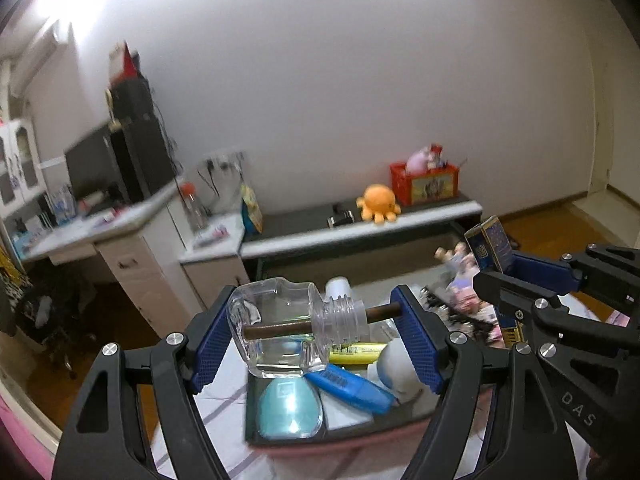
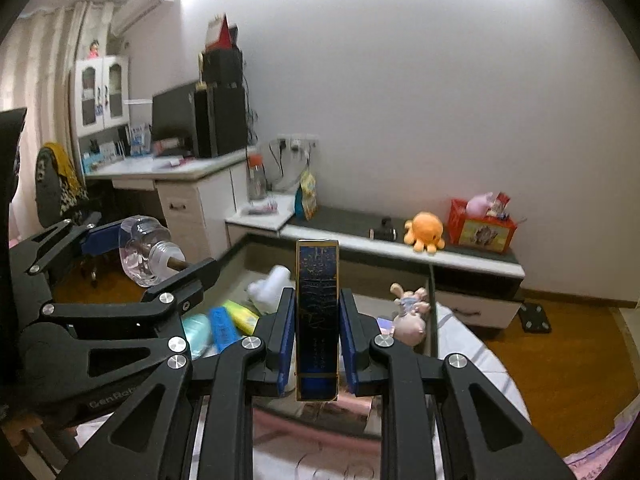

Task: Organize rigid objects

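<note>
My left gripper (image 1: pixel 316 320) is shut on a clear glass bottle (image 1: pixel 276 328) with a brown stick through its neck, held lengthwise between the blue pads. In the right wrist view that bottle (image 2: pixel 138 256) and left gripper (image 2: pixel 152 254) appear at the left. My right gripper (image 2: pixel 317 320) is shut on an upright dark blue box with gold edging (image 2: pixel 317 312); the box (image 1: pixel 494 246) also shows at the right of the left wrist view. Below both sits a dark bin with a pink rim (image 1: pixel 340 440) holding a teal oval case (image 1: pixel 290 408), a blue marker (image 1: pixel 348 386), a yellow marker (image 1: pixel 356 352) and a white object (image 1: pixel 396 368).
A plush bunny (image 2: pixel 410 312) lies beside the bin on a white sheet. Behind stands a low cabinet (image 2: pixel 460 256) with an orange octopus plush (image 2: pixel 424 234) and a red crate (image 2: pixel 480 230). A desk with a monitor (image 2: pixel 176 116) is at the left, and wooden floor at the right.
</note>
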`<state>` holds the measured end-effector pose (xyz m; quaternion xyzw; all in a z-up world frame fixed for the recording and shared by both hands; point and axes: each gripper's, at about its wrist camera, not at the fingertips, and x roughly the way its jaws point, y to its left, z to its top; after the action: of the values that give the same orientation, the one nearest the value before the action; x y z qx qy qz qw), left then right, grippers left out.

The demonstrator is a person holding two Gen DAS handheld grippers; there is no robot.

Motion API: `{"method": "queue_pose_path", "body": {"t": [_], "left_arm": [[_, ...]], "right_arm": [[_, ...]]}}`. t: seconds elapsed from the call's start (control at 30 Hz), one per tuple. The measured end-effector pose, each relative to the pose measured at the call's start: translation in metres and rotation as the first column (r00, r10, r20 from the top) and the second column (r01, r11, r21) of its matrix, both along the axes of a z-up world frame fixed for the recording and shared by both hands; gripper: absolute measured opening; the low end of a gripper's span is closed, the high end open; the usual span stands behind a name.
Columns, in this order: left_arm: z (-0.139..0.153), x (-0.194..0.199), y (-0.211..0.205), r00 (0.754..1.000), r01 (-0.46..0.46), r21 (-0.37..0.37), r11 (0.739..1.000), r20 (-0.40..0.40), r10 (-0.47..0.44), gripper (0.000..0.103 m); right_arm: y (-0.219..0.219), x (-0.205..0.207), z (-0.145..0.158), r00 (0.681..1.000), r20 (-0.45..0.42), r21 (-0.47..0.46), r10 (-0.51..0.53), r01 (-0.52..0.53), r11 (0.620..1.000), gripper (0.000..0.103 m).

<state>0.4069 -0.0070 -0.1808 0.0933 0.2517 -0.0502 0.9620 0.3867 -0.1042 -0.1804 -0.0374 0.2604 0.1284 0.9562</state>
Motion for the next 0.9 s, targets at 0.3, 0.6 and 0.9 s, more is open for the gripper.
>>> {"method": "queue_pose_path", "body": {"t": [0.3, 0.6, 0.9], "left_arm": [[-0.048, 0.044, 0.006, 0.992, -0.039, 0.026, 0.999, -0.119, 0.042, 0.078], [-0.015, 0.009, 0.020, 0.994, -0.105, 0.021, 0.994, -0.036, 0.106, 0.095], [0.060, -0.095, 0.026, 0.986, -0.076, -0.027, 0.997, 0.144, 0.080, 0.103]], "right_arm": [[0.007, 0.046, -0.039, 0.990, -0.132, -0.015, 0.046, -0.048, 0.999, 0.021], [-0.004, 0.031, -0.018, 0.995, -0.103, 0.005, -0.008, 0.009, 1.000, 0.060], [-0.013, -0.070, 0.064, 0.995, 0.090, 0.055, -0.045, 0.040, 0.998, 0.083]]}}
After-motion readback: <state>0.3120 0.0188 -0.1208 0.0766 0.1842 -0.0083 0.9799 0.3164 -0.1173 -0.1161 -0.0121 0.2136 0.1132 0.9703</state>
